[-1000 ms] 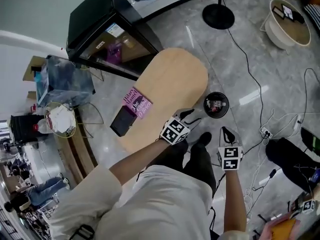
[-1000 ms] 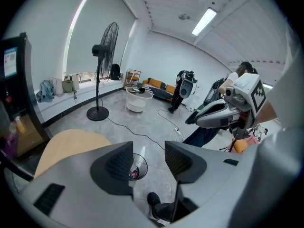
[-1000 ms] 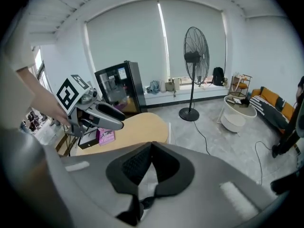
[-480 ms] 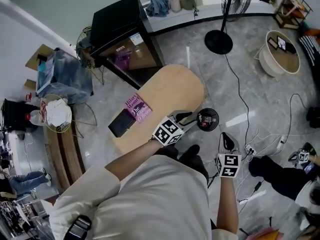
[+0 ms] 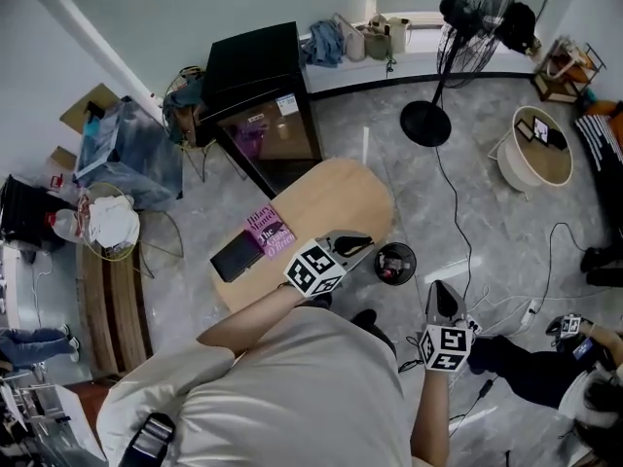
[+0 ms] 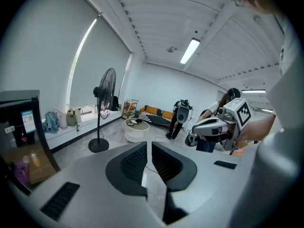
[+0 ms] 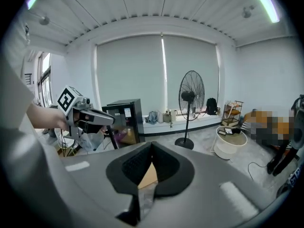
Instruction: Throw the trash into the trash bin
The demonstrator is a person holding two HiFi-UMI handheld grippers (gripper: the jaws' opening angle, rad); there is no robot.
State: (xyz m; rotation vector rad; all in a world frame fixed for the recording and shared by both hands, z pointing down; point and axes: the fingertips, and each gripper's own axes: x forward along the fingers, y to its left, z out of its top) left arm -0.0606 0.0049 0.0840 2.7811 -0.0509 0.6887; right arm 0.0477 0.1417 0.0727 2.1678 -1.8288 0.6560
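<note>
The small black trash bin (image 5: 394, 263) stands on the floor by the near end of the oval wooden table (image 5: 331, 202), with bits of trash inside it. My left gripper (image 5: 362, 242) hovers high over the table's edge, just left of the bin. Its jaws have just been closing and now stand together with nothing between them (image 6: 149, 144). My right gripper (image 5: 438, 288) hangs to the right of the bin, also shut and empty (image 7: 152, 144). Each gripper shows in the other's view: the right gripper (image 6: 213, 127), the left gripper (image 7: 88, 115).
A pink book (image 5: 271, 232) and a black flat object (image 5: 237, 258) lie on the table. A black cabinet (image 5: 258, 95) stands behind it, a standing fan (image 5: 467, 27) at the back, a round white basket table (image 5: 540, 149) on the right. Cables (image 5: 467, 251) cross the floor.
The head view and both grippers have risen, so table and bin look smaller and further below. The left jaws, apart a second ago, have come together.
</note>
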